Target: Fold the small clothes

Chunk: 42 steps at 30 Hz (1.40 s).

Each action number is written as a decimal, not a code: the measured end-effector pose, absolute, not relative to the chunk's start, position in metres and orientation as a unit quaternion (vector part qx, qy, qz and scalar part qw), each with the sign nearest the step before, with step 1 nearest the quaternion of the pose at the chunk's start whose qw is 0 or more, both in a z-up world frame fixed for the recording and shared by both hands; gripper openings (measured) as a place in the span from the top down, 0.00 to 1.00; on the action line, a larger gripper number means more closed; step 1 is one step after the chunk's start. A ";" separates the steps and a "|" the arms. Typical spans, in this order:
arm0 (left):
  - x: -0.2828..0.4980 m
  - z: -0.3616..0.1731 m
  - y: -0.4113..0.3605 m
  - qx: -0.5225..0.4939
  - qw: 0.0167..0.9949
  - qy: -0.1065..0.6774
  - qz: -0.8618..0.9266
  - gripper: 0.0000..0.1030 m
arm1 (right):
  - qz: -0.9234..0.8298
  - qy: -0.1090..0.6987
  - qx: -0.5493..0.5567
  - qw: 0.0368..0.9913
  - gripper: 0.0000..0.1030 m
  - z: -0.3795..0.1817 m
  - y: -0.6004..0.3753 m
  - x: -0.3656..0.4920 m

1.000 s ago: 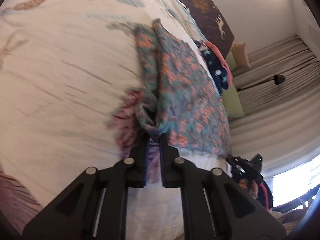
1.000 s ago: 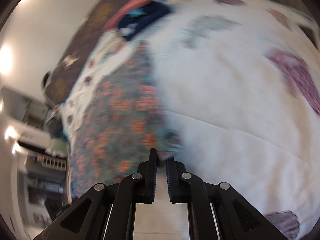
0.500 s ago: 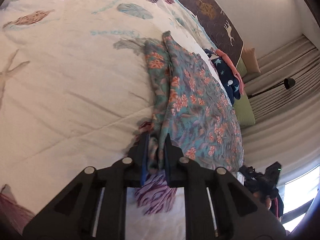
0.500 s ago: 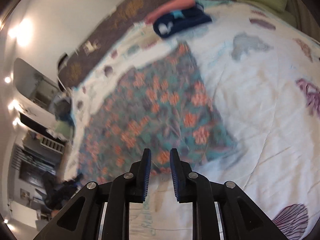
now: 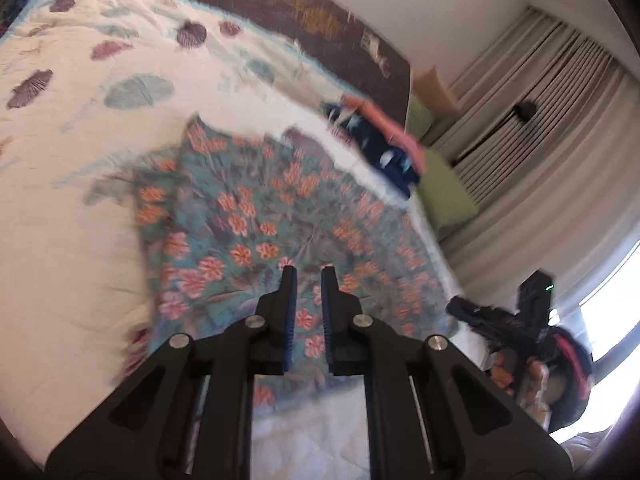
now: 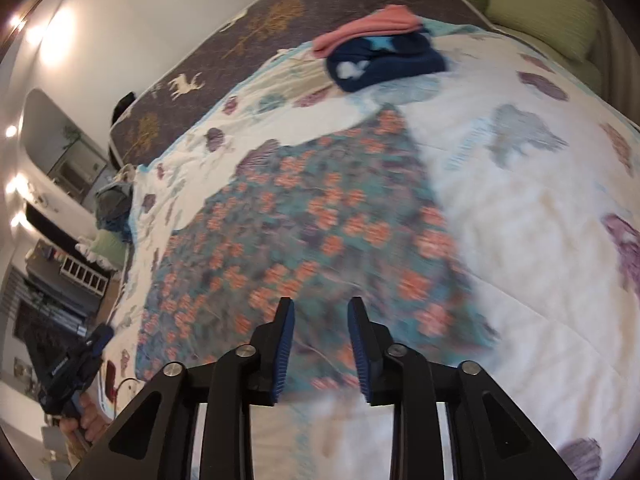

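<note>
A teal garment with orange flowers (image 5: 256,232) lies spread flat on the white bedspread (image 5: 72,208); it also shows in the right wrist view (image 6: 312,232). My left gripper (image 5: 307,270) is open and empty, raised over the garment's near edge. My right gripper (image 6: 320,304) is open wider, empty, above the near edge too. Each gripper shows in the other's view: the right one (image 5: 500,320) and the left one (image 6: 76,368), both held off the bed's side.
A folded stack of navy star-print and pink clothes (image 5: 380,144) lies at the far side of the bed (image 6: 380,52). Green pillows (image 6: 540,12), a dark patterned headboard (image 5: 280,4) and curtains (image 5: 540,100) stand beyond.
My left gripper has let go of the garment's edge and lifted back. My right gripper has opened wider and pulled back. The garment now lies spread flat.
</note>
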State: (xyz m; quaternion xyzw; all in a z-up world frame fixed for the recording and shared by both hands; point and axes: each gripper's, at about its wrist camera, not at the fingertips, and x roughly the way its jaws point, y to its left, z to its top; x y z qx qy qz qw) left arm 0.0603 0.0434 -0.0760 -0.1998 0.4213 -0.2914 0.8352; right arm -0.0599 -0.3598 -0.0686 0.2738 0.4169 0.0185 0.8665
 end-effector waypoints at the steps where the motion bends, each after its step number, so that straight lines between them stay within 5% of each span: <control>1: 0.067 -0.091 0.036 -0.186 0.835 0.443 -0.268 0.86 | 0.018 0.422 0.274 0.864 0.57 -0.073 -0.356 -0.051; 4: 0.077 -0.130 0.045 -0.193 0.833 0.465 -0.230 0.96 | -0.002 0.458 0.263 0.849 0.54 -0.100 -0.355 -0.040; 10: 0.079 -0.127 0.055 -0.224 0.816 0.480 -0.230 0.95 | 0.014 0.446 0.270 0.853 0.55 -0.107 -0.360 -0.041; 13: 0.067 -0.113 0.049 -0.192 0.836 0.464 -0.219 0.76 | -0.005 0.444 0.261 0.857 0.54 -0.098 -0.354 -0.044; 15: 0.061 -0.103 0.054 -0.183 0.847 0.449 -0.217 0.45 | -0.017 0.444 0.228 0.867 0.54 -0.091 -0.342 -0.047; 17: 0.056 -0.094 0.063 -0.176 0.863 0.428 -0.202 0.39 | -0.009 0.445 0.179 0.877 0.54 -0.083 -0.326 -0.049; 31: 0.040 -0.107 0.152 -0.229 0.870 0.423 -0.106 0.33 | 0.131 0.439 -0.064 0.887 0.41 -0.078 -0.156 -0.041; 34: 0.034 -0.109 0.167 -0.242 0.871 0.415 -0.100 0.32 | 0.167 0.407 -0.144 0.887 0.32 -0.078 -0.108 -0.047; 42: 0.023 -0.115 0.190 -0.262 0.870 0.405 -0.100 0.32 | 0.223 0.396 -0.235 0.859 0.31 -0.105 -0.024 -0.044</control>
